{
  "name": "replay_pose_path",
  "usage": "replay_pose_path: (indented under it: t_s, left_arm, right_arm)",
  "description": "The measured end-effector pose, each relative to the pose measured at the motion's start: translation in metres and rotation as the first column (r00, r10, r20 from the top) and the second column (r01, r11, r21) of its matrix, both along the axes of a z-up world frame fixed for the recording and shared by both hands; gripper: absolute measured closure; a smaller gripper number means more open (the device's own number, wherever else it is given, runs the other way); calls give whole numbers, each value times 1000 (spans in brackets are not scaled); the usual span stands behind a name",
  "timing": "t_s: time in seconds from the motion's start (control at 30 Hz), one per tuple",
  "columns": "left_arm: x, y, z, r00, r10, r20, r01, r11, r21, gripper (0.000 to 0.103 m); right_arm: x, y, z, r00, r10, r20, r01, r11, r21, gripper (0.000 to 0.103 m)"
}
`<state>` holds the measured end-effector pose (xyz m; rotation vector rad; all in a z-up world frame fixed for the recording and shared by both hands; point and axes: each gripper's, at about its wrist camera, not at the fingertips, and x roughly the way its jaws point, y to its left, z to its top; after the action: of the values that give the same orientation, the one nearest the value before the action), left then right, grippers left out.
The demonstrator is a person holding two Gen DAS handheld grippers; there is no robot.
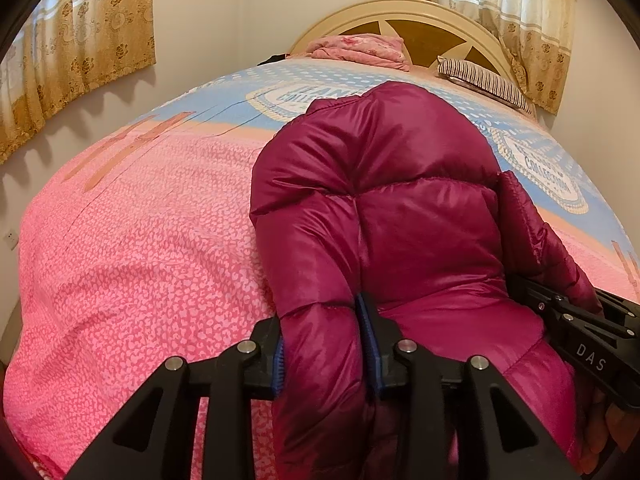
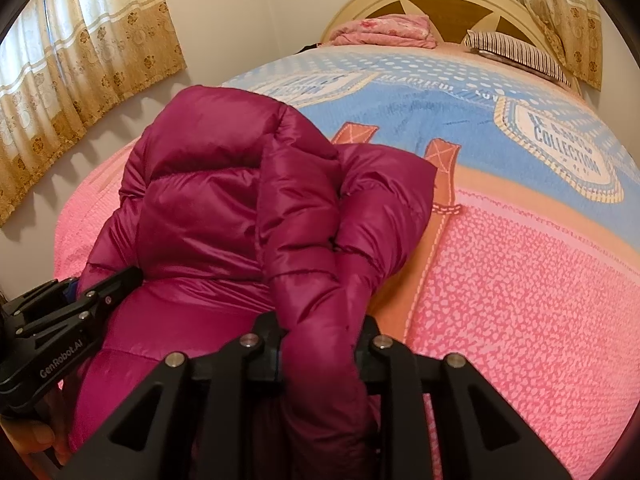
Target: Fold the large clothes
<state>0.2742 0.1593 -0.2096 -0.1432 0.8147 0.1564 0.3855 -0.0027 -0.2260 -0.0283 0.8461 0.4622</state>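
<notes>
Spread across a pink-and-blue bedspread, the magenta down jacket is lying centre-frame, puffy, light and likely slippery, while the left gripper and right gripper are each pinching a thick quilted fold at its near edge.

Matte black claws, blue ribbed pads, silver pivot screws, white "DAS" and "GenRobot.AI" lettering.
</notes>
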Motion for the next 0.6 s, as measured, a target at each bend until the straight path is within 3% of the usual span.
replay_pose_path:
  t_s: [0.47, 0.6]
  left_arm:
    - [0, -3, -4, 1000, 16, -1, -16, 1000, 15, 59]
    - [-1, -3, -4, 999, 36, -1, -36, 999, 33, 49]
  right_arm:
    - [3, 2, -2, 1000, -12, -8, 12, 1000, -13, 70]
    - [3, 2, -2, 1000, -18, -11, 17, 1000, -13, 65]
